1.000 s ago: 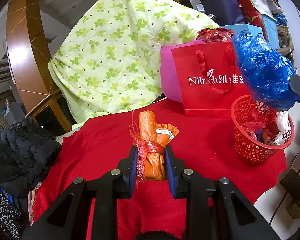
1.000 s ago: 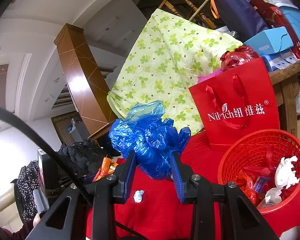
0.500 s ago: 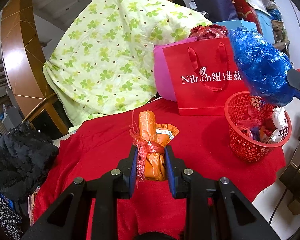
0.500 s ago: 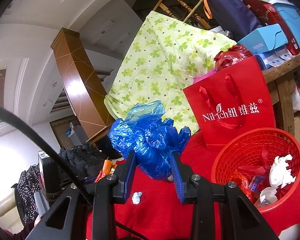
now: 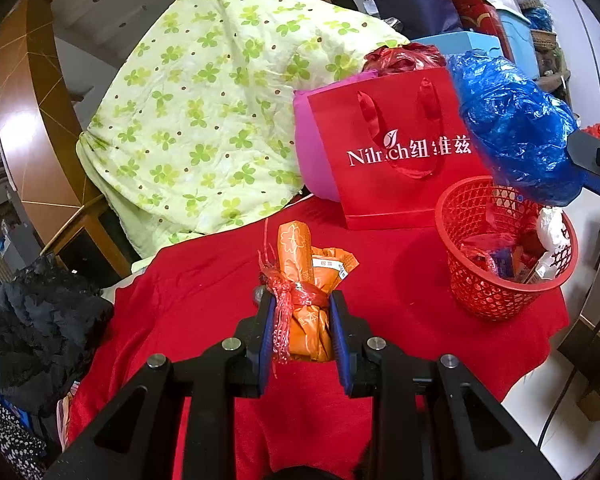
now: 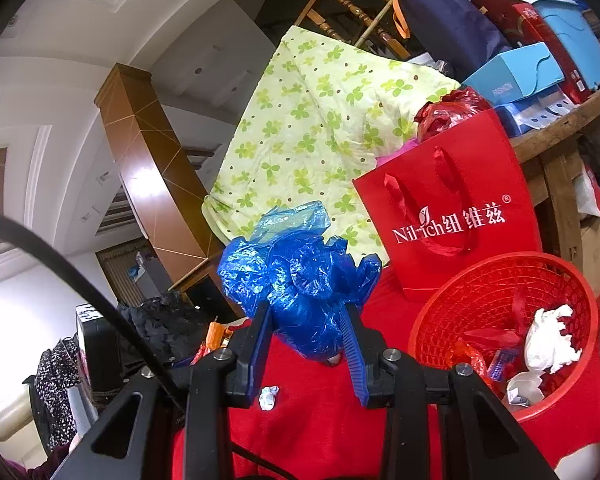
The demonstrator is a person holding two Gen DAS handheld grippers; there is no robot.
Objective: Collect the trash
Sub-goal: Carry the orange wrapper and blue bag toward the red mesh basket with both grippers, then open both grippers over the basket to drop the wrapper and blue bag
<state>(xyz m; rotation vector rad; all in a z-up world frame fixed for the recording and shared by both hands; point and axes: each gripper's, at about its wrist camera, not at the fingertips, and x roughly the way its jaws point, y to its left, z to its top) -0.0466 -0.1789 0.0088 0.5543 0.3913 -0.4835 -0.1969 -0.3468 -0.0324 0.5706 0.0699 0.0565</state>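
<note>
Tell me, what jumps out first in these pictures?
A crumpled blue plastic bag is pinched in the right hand-held gripper, beside the red mesh basket of rubbish. The left hand-held gripper clamps an orange wrapper bundle over the red tablecloth.

red paper bag (image 6: 452, 216) reads "nilrich 纽维兹" in white; other labels illegible

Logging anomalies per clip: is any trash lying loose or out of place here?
Yes. A small crumpled white scrap lies loose on the red cloth, outside the red basket. The right gripper holds a blue plastic bag, the left gripper an orange wrapper bundle.
</note>
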